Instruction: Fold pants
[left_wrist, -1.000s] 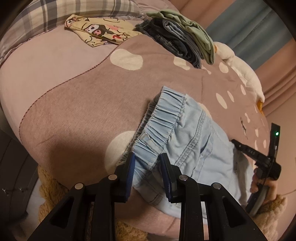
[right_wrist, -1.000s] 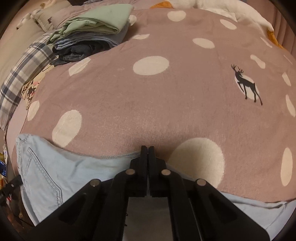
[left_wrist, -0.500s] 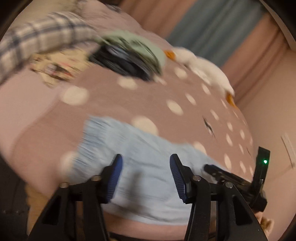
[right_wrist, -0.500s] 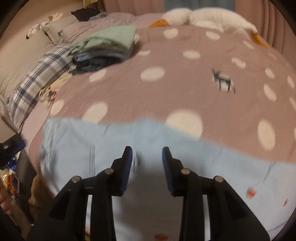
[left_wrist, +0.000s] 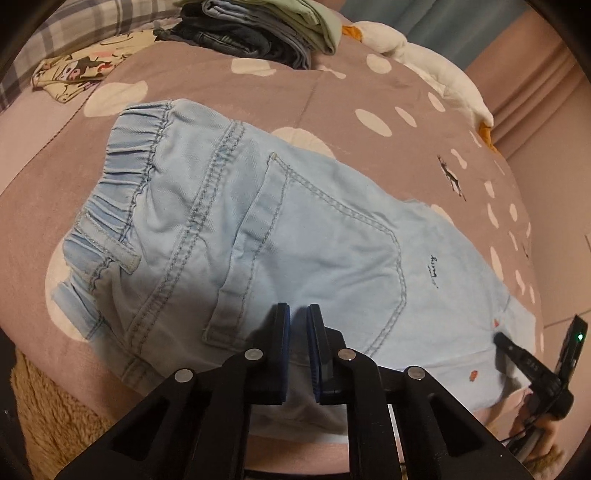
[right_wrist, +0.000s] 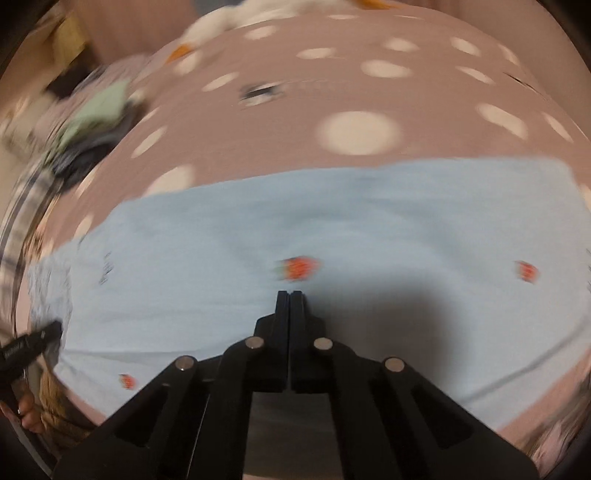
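Light blue denim pants (left_wrist: 280, 229) lie flat on the dotted mauve bedspread (left_wrist: 207, 77), elastic waistband at the left, back pocket up, legs running right. My left gripper (left_wrist: 297, 314) hovers over the near edge by the pocket, its jaws a narrow gap apart with nothing between them. In the blurred right wrist view the pants' legs (right_wrist: 332, 236) carry small red motifs. My right gripper (right_wrist: 290, 295) is shut and empty above the cloth. It also shows at the right edge of the left wrist view (left_wrist: 532, 365).
A stack of folded clothes (left_wrist: 258, 29) sits at the far side of the bed, with a patterned yellow garment (left_wrist: 77, 70) and plaid fabric (left_wrist: 85, 22) to its left. A white plush toy (left_wrist: 436, 70) lies at the back right. A fuzzy tan rug (left_wrist: 48, 413) lies below the bed edge.
Both grippers let go of the pants and pulled back. The pants now lie spread flat. The right gripper opened, then shut empty; the left jaws opened wide, then narrowed.
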